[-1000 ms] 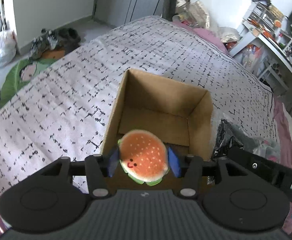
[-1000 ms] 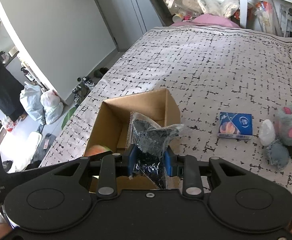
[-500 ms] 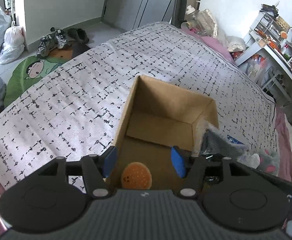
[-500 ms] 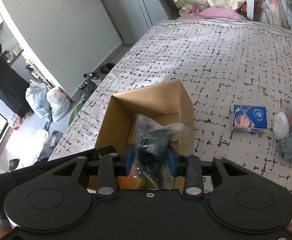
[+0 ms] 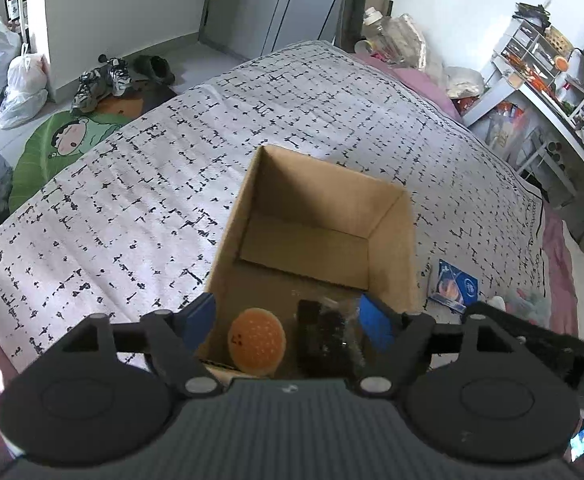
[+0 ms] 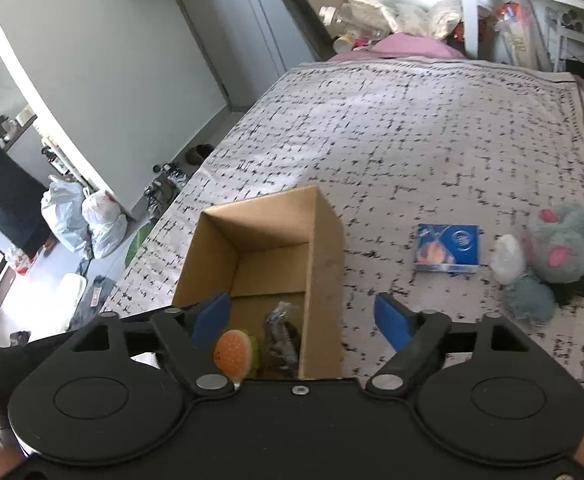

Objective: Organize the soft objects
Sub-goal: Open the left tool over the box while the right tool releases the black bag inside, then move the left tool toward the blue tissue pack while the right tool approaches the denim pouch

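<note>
An open cardboard box [image 5: 394, 240] [image 6: 324, 248] stands on the patterned bedspread. A burger plush [image 5: 256, 342] [image 6: 233, 354] lies on the box floor at the near end. A dark item in a clear plastic bag [image 5: 326, 338] [image 6: 279, 336] lies beside it in the box. My left gripper [image 5: 289, 322] is open and empty above the box's near end. My right gripper [image 6: 302, 320] is open and empty over the box's near right wall. A blue packet [image 6: 447, 247] [image 5: 454, 287], a grey plush with pink ears [image 6: 560, 244] and small white and grey plush pieces [image 6: 508, 258] lie right of the box.
The bedspread [image 5: 131, 200] runs to its left edge above a floor with shoes [image 5: 99, 80], a green mat [image 5: 57, 148] and plastic bags [image 5: 15, 80]. White shelves [image 5: 552, 80] stand at the right. Bottles and clutter sit at the bed's far end [image 6: 356, 20].
My left gripper opened and the burger plush dropped into the box. My right gripper then opened and the bagged dark item fell in beside it.
</note>
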Motion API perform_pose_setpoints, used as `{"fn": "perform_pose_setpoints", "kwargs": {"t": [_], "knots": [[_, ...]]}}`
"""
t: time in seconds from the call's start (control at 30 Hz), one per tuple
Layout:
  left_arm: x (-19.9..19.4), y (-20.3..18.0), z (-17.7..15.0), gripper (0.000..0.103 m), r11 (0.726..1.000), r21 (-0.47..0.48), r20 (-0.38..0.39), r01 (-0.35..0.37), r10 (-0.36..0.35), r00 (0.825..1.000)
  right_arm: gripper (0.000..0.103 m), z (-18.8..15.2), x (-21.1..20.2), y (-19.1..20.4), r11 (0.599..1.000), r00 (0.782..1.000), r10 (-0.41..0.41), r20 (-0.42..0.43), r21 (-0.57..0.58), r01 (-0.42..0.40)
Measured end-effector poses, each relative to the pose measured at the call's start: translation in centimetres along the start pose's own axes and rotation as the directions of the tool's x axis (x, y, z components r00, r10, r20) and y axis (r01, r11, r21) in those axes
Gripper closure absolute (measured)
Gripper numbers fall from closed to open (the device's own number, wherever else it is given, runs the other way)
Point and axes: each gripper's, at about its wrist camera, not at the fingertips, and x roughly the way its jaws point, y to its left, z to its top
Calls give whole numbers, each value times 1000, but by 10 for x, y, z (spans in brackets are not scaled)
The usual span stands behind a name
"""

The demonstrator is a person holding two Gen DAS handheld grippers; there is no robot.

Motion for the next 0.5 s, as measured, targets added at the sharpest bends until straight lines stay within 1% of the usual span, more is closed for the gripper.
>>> {"fn": "perform_pose_setpoints", "kwargs": {"t": [0.13, 0.2, 0.27, 0.33, 0.4, 0.43, 0.5], "knots": [[-5, -10, -1, 22, 1000, 19, 3, 2, -2, 1000, 18, 1, -12, -9, 1000, 1000, -7, 14, 2, 7], [-8, -15, -1, 22, 1000, 25, 6, 1, -1, 1000, 14, 2, -18, -15, 1000, 1000, -9, 22, 10, 9], [-11, -21, -2, 19, 999, 32, 9, 9, -9, 1000, 6, 2, -25, -20, 1000, 999, -25, 36, 9, 25], [-14, -27, -3, 12, 999, 40, 17, 21, -21, 1000, 4, 2, -29, -26, 999, 998, -45, 39, 9, 44], [-16, -33, -4, 9, 998, 49, 27, 32, -33, 999, 4, 2, -34, -35, 999, 998, -44, 43, 26, 43], [-17, -37, -5, 6, 998, 56, 30, 33, -35, 999, 1, 2, -36, -39, 998, 998, -43, 44, 37, 42], [-19, -44, -7, 3, 997, 66, 38, 43, -45, 998, 0, 1, -40, -47, 997, 997, -57, 50, 53, 54]]}}
